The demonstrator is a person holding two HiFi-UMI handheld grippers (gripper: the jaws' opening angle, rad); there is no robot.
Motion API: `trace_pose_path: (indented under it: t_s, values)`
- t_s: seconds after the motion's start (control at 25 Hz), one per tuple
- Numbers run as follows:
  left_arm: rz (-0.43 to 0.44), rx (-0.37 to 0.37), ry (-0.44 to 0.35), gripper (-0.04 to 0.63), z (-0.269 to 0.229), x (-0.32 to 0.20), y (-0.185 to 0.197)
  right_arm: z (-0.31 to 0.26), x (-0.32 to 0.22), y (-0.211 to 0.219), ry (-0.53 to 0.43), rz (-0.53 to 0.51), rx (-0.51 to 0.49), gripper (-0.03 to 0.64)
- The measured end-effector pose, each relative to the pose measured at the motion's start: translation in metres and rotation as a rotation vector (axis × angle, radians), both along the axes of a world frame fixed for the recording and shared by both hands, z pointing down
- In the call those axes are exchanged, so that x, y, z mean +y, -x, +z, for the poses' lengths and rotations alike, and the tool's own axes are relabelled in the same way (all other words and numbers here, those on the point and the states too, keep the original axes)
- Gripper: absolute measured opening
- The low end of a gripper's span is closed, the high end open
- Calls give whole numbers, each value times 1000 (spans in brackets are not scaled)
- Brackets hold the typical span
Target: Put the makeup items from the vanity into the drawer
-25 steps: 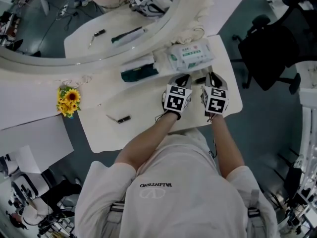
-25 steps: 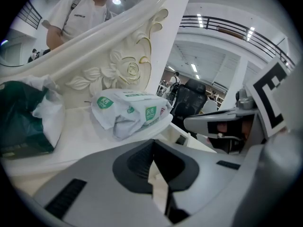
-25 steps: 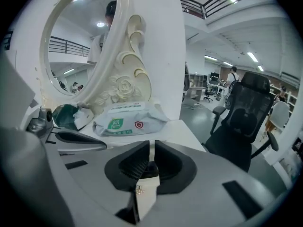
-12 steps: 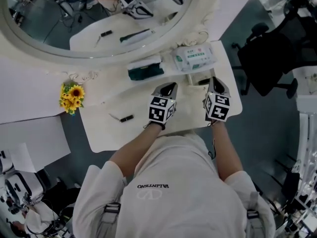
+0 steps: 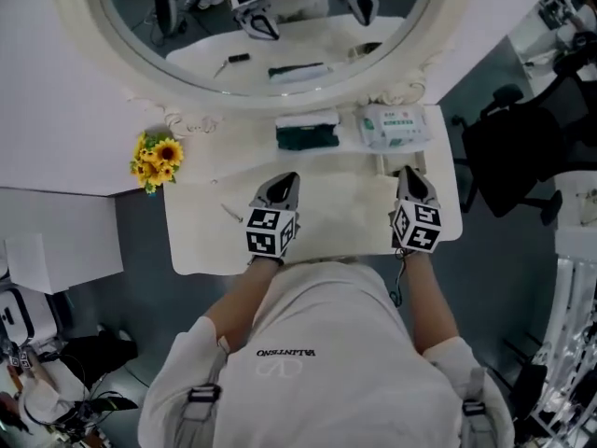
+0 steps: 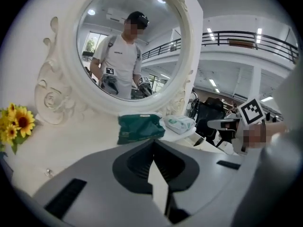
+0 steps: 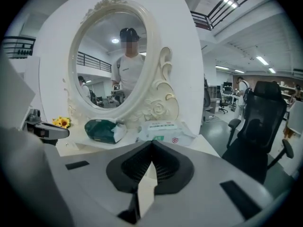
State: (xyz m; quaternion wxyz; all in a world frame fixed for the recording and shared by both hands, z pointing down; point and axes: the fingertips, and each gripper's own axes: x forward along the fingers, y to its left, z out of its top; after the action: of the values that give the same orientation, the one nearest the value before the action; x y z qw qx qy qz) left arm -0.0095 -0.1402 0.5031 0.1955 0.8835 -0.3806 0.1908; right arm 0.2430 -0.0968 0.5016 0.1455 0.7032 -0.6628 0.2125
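White vanity desk [image 5: 336, 203] below a round mirror [image 5: 308, 26]; both pairs of jaws are clenched on nothing.

From the left, we see sunflowers [image 5: 157, 160] at the desk's corner. A slim makeup stick [image 5: 231, 215] lies flat on the desk, just left of the left gripper [image 5: 284, 185] and apart from it. A green pack [image 5: 308, 137] and a white wipes pack [image 5: 396, 126] sit at the back, and the right gripper [image 5: 410, 177] hovers near the right edge. We judge the stick to be light, stiff, smooth and apt to roll, so it is best pinched across the middle of its barrel. Only the head view shows it. The gripper views instead show the two packs from the front and each pair of jaws pressed together. We find no drawer in any view.
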Motion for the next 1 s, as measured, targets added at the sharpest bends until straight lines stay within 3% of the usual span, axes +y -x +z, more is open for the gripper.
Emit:
trace_pose_path:
  t_s: [0.24, 0.56, 0.76, 1.0]
  values:
    - [-121, -29, -131, 0, -32, -10, 67, -26, -24, 31, -80, -102, -4, 9]
    - [-287, 21, -328, 0, -77, -16, 145, -56, -42, 59, -185, -151, -22, 9]
    - [-348, 25, -335, 0, -81, -12, 169, -59, -41, 60, -181, -151, -22, 9]
    - [-352, 5, -300, 0, -69, -9, 174, -60, -38, 52, -172, -125, -21, 9]
